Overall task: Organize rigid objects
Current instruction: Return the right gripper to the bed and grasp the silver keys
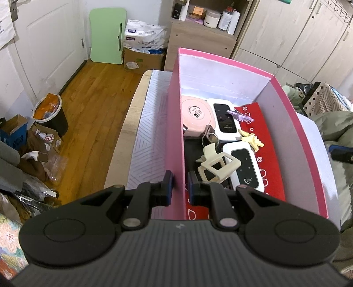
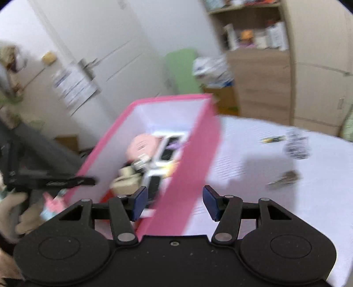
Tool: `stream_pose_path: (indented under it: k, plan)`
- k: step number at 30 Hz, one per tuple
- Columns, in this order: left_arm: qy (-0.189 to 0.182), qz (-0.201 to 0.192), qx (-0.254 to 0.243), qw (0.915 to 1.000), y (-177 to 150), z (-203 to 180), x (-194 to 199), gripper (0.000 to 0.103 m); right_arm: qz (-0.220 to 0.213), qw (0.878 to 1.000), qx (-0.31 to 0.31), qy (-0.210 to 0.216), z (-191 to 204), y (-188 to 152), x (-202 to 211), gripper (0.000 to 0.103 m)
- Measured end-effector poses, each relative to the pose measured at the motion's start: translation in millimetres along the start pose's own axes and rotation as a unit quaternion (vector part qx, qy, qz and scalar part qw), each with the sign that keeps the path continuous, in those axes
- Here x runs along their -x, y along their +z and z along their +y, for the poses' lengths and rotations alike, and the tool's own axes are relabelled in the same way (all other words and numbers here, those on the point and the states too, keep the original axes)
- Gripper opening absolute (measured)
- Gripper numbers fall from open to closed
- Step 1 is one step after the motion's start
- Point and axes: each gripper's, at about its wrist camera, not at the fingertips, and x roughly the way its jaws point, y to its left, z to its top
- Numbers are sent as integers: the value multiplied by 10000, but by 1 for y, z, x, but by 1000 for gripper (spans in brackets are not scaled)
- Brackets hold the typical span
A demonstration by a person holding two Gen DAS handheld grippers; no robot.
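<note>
Left wrist view: left hand-held gripper (image 1: 180,187) pinches pink box (image 1: 174,123) wall; right hand-held gripper (image 2: 174,204) spread astride the opposite wall.

Wooden floor (image 1: 92,114), white door (image 1: 44,44), pale wardrobe (image 1: 297,37), open shelf (image 1: 207,19).

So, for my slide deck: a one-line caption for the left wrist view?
Left gripper clamps the pink box wall; inside lie two white WiFi routers, hair clips and a pink round case.
</note>
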Motion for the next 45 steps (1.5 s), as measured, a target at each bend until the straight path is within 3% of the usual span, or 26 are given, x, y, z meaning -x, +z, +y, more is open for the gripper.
stream_pose_path:
  k: [6, 9, 12, 19, 24, 25, 26, 27, 28, 40, 45]
  plan:
    - [9, -2, 71, 10000, 0, 2, 1, 13, -496, 9953, 88, -827, -46, -11, 8, 61]
    - [17, -4, 70, 10000, 0, 2, 1, 13, -515, 9922, 54, -1130, -70, -21, -3, 53]
    - [50, 25, 58, 10000, 0, 1, 1, 13, -509, 9913, -312, -1172, -93, -30, -22, 49]
    - [59, 65, 117, 9999, 2, -2, -1, 13, -617, 9889, -467, -1271, -113, -34, -56, 49]
    - [64, 116, 97, 9999, 4, -2, -1, 13, -810, 9811, -248, -1739, -108, -26, -82, 50]
    - [48, 128, 111, 9998, 5, -1, -2, 13, -836, 9782, -87, -1899, -104, -25, -86, 48]
    - [29, 134, 125, 9998, 5, -1, -2, 13, -853, 9751, 32, -2044, -100, -24, -89, 36]
    - [17, 137, 137, 9998, 5, 0, -2, 13, -876, 9709, 168, -2223, -97, -25, -91, 30]
    - [3, 140, 152, 9998, 6, 1, -3, 13, -915, 9683, 281, -2308, -96, -26, -92, 30]
    - [-44, 175, 251, 9995, 6, 3, -2, 13, -1323, 9785, -427, -1522, -110, -41, -65, 30]
    - [-67, 248, 288, 9993, 8, 6, -2, 13, -1303, 9791, -430, -1504, -108, -41, -59, 30]
